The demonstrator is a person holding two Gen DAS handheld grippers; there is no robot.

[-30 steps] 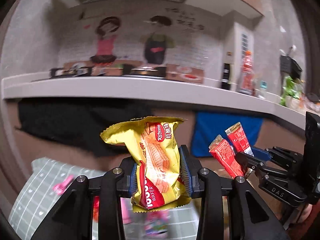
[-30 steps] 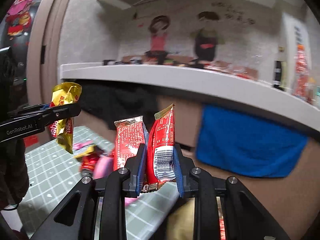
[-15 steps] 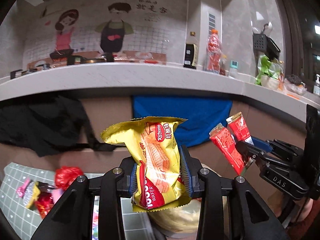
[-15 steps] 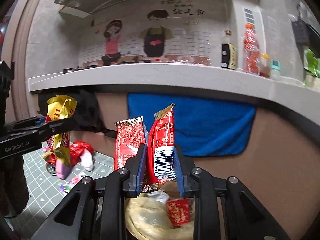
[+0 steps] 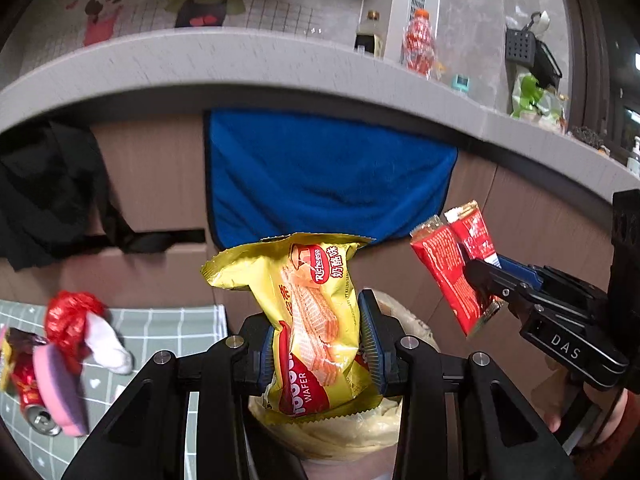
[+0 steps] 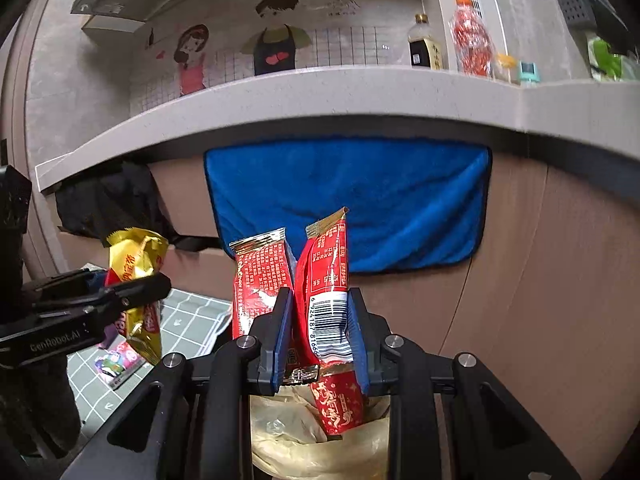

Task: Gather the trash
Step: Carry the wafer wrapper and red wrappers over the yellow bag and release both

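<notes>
My left gripper (image 5: 318, 344) is shut on a yellow wafer packet (image 5: 316, 320) and holds it upright above a bin lined with a beige bag (image 5: 340, 428). My right gripper (image 6: 320, 336) is shut on two red snack wrappers (image 6: 324, 280), right over the same bag-lined bin (image 6: 312, 440). The right gripper with the red wrappers also shows at the right of the left wrist view (image 5: 472, 276). The left gripper with the yellow packet shows at the left of the right wrist view (image 6: 136, 280).
A grey checked mat (image 5: 168, 332) lies to the left with more trash: a red crumpled wrapper (image 5: 72, 316), a pink item (image 5: 60, 392), a red can (image 5: 28, 392). A blue towel (image 6: 348, 204) hangs on the brown cabinet front. A grey counter (image 6: 360, 96) above holds bottles.
Both grippers swung right from over the checked mat to above the bag-lined bin. Each keeps hold of its wrappers.
</notes>
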